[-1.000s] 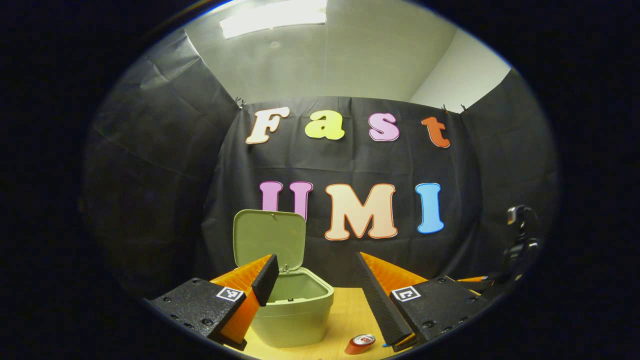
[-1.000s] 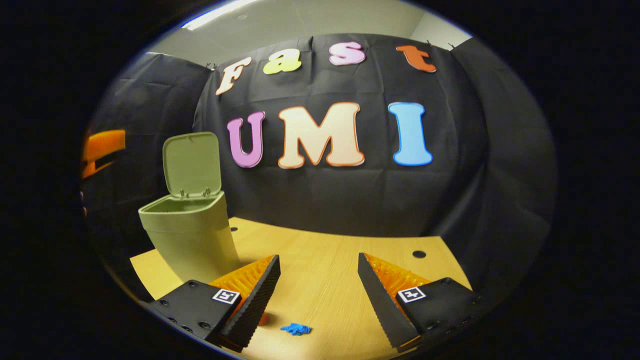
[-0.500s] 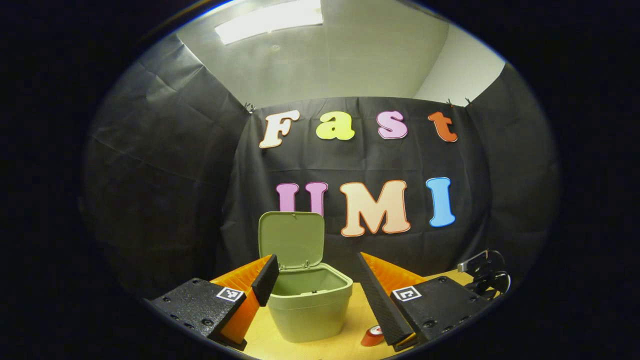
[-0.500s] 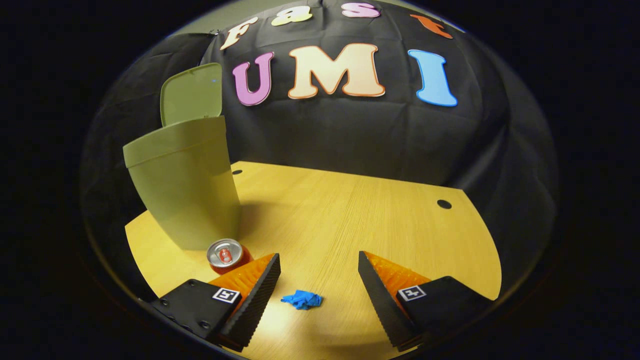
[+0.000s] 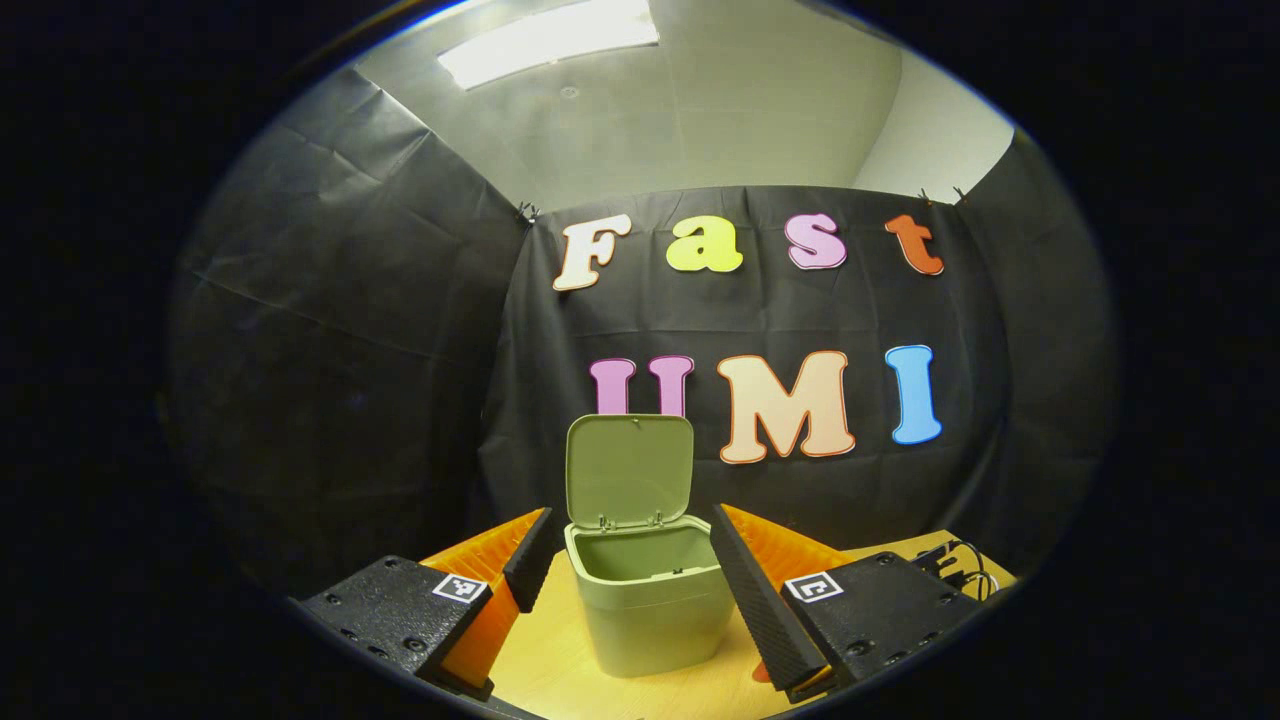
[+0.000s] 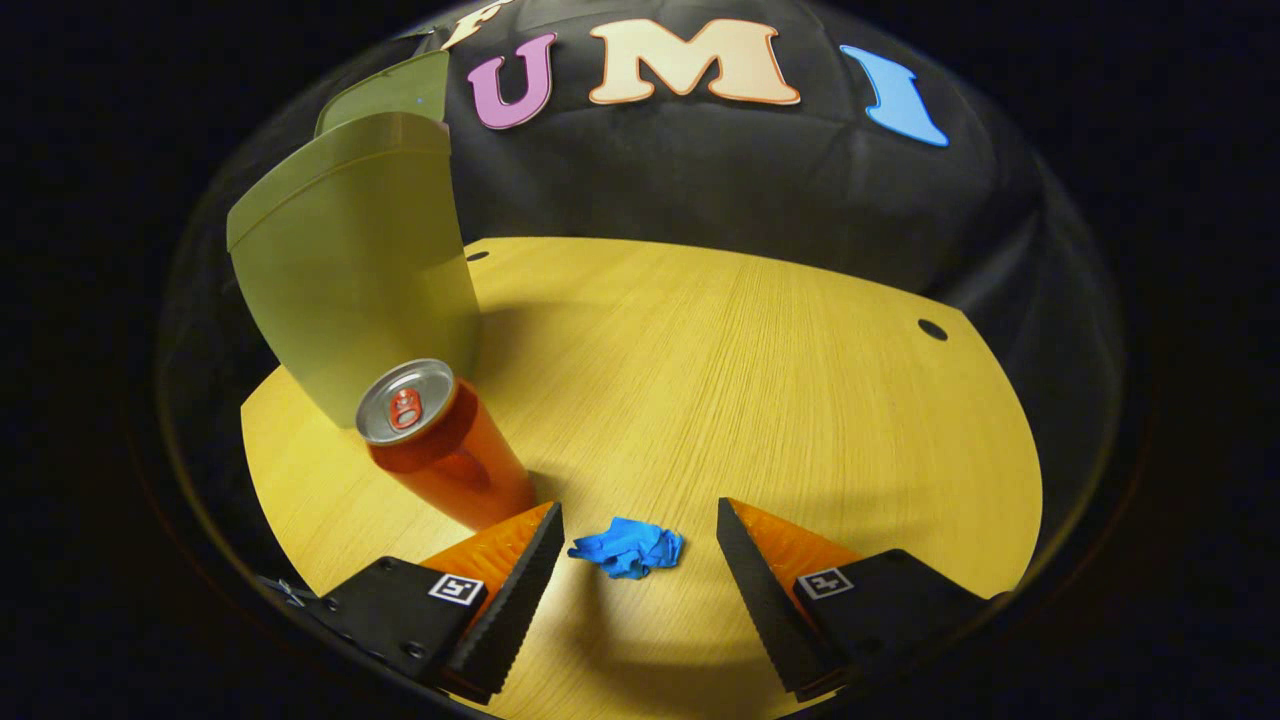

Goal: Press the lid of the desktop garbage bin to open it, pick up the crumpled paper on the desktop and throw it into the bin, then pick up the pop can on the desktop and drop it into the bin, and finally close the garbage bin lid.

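Right gripper [image 6: 635, 555] low over desk [image 6: 760, 400], tilted down, fingers spread, crumpled paper [image 6: 628, 547] between tips, untouched. Pop can [image 6: 440, 445] upright beside bin [image 6: 355, 290]. Left gripper [image 5: 625, 570] level, released, facing bin, lid [image 5: 630, 470] raised upright.

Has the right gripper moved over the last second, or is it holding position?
Yes. The right gripper has come down and forward toward the desktop: the crumpled blue paper now lies between its open fingers, and the pop can looms beside them.
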{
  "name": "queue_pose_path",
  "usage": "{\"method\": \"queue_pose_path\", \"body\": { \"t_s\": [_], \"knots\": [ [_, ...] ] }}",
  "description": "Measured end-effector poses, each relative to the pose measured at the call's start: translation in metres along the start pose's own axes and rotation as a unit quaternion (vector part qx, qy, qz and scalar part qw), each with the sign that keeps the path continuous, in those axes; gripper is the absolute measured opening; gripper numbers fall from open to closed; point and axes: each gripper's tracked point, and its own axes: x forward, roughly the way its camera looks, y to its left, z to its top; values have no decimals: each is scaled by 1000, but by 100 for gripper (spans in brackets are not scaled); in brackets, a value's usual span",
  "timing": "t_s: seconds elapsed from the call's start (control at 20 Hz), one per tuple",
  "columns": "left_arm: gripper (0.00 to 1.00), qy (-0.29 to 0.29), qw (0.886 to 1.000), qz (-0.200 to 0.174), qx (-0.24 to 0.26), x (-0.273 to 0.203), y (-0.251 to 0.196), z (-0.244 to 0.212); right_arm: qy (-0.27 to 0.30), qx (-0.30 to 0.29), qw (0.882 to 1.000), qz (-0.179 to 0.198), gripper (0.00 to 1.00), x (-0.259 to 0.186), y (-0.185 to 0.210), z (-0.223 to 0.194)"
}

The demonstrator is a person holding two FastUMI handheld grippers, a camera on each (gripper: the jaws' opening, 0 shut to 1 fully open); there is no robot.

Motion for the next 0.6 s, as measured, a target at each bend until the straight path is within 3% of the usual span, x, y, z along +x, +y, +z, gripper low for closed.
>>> {"method": "queue_pose_path", "body": {
  "t_s": [0.1, 0.2, 0.25, 0.4, 0.6],
  "knots": [
    [89, -2, 1000, 2, 1, -2, 4, 1, 22, 6, 1000, 8, 93, 6, 4, -11],
    [89, -2, 1000, 4, 2, -2, 7, 1, 29, 4, 1000, 7, 74, 6, 6, -17],
    [92, -2, 1000, 4, 1, -1, 8, 1, 27, 1, 1000, 6, 60, 6, 6, -19],
    [89, 5, 1000, 1, -4, 1, 8, -3, 22, -5, 1000, 13, 40, 4, 9, -18],
    [89, 10, 1000, -1, -7, 2, 9, -6, -8, 3, 1000, 4, 39, -9, 4, 0]
  ]
}}
